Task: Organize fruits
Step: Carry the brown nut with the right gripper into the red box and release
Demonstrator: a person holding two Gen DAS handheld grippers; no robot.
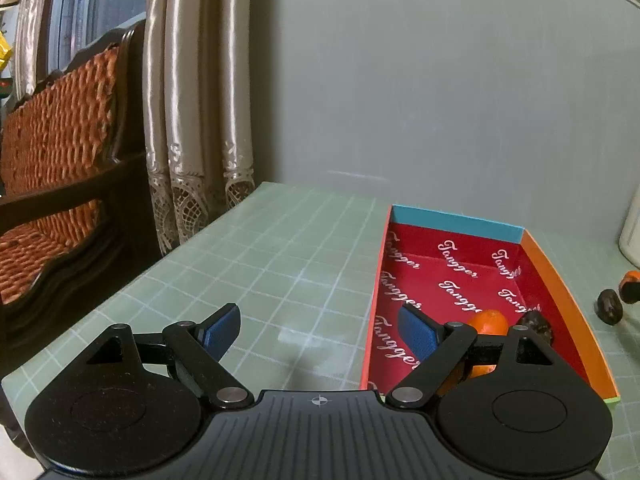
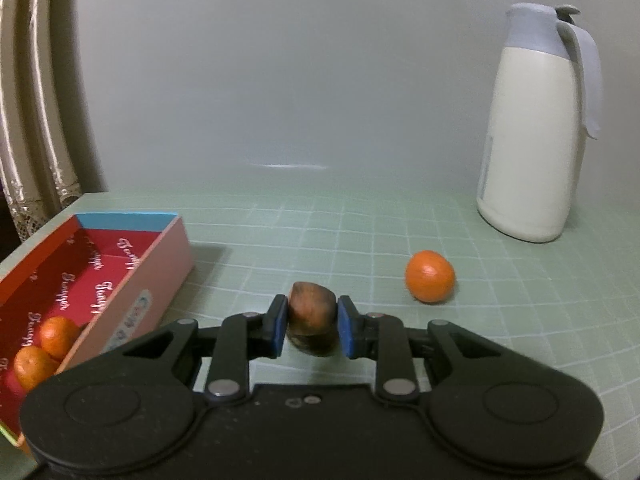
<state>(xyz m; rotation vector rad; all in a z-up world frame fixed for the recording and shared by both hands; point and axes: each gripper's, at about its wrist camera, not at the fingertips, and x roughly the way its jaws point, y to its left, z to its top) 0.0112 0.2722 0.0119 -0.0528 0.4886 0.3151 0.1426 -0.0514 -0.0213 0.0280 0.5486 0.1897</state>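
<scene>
A dark brown fruit is clamped between the pads of the right tool and held clear of the green surface, presumably for carrying to the red box where oranges already lie, while the left tool is kept spread apart and empty beside that box.

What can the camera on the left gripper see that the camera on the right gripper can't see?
Only the left wrist view shows the woven chair and the open left gripper, its jaws empty.

Only the right wrist view shows the whole white jug, a loose orange on the mat, and the right gripper with its jaws shut on a brown fruit.

Both show the red box with oranges inside, the green grid mat and the curtain.
</scene>
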